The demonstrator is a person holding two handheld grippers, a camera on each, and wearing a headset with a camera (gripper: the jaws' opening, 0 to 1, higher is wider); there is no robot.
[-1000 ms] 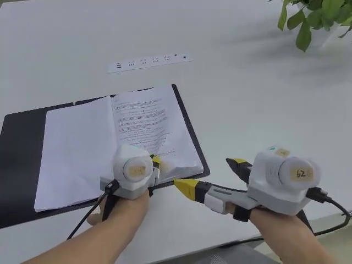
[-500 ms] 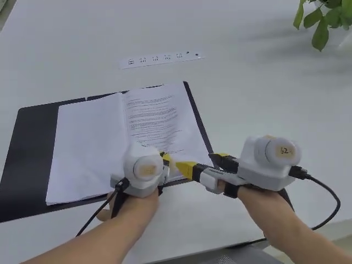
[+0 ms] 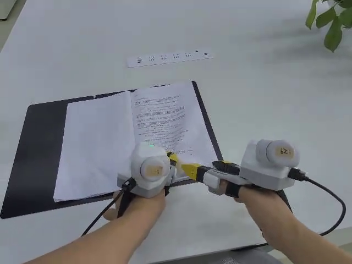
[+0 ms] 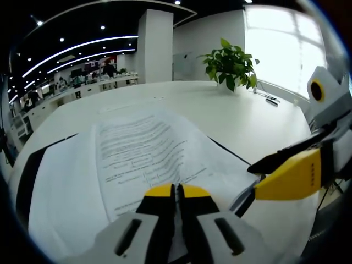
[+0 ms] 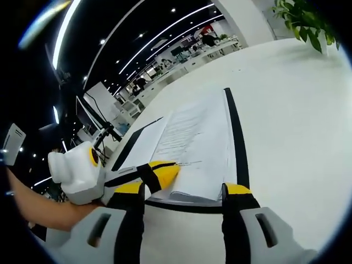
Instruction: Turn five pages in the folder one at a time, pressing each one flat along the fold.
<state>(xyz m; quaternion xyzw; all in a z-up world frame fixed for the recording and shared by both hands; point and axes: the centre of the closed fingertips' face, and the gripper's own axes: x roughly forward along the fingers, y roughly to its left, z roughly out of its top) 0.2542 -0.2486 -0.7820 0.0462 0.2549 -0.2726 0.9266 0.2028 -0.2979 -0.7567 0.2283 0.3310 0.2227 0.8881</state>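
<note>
Left gripper (image 4: 177,190) jaws together over printed page (image 4: 144,147) (black folder (image 3: 38,159)); right gripper (image 5: 185,190) jaws apart

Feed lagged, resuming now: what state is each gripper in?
Left gripper: shut; whether it pinches the page cannot be told.
Right gripper: open, holding nothing.

Open-plan office (desk rows (image 4: 71,91), strip lights (image 4: 82,46))
</note>
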